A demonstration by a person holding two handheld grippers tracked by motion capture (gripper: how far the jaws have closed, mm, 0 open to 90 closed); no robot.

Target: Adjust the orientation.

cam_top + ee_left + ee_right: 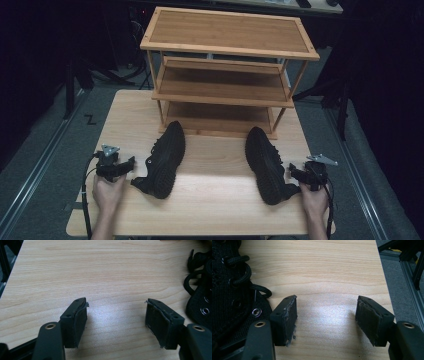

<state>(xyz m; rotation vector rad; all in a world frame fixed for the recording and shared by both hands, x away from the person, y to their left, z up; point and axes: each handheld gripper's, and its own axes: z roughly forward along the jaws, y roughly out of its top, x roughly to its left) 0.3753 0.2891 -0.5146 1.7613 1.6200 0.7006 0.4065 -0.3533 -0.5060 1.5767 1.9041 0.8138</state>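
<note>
while both shoes (165, 160) lie apparently sideways, left gripper (116, 320) and right gripper (325, 318) gape empty.

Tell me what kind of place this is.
Probably a lab or studio set up for recording demonstrations: a light wooden table ringed by dark metal stands, holding a bamboo shoe rack, two black sneakers and hand-held grippers.

Two black shoes on bench (210, 200): left shoe (164, 160) just right of left tongs (131, 163), right shoe (266, 165) just left of right tongs (291, 172). One three-tier wooden rack (227, 70) beyond both tongs. One bench.
</note>
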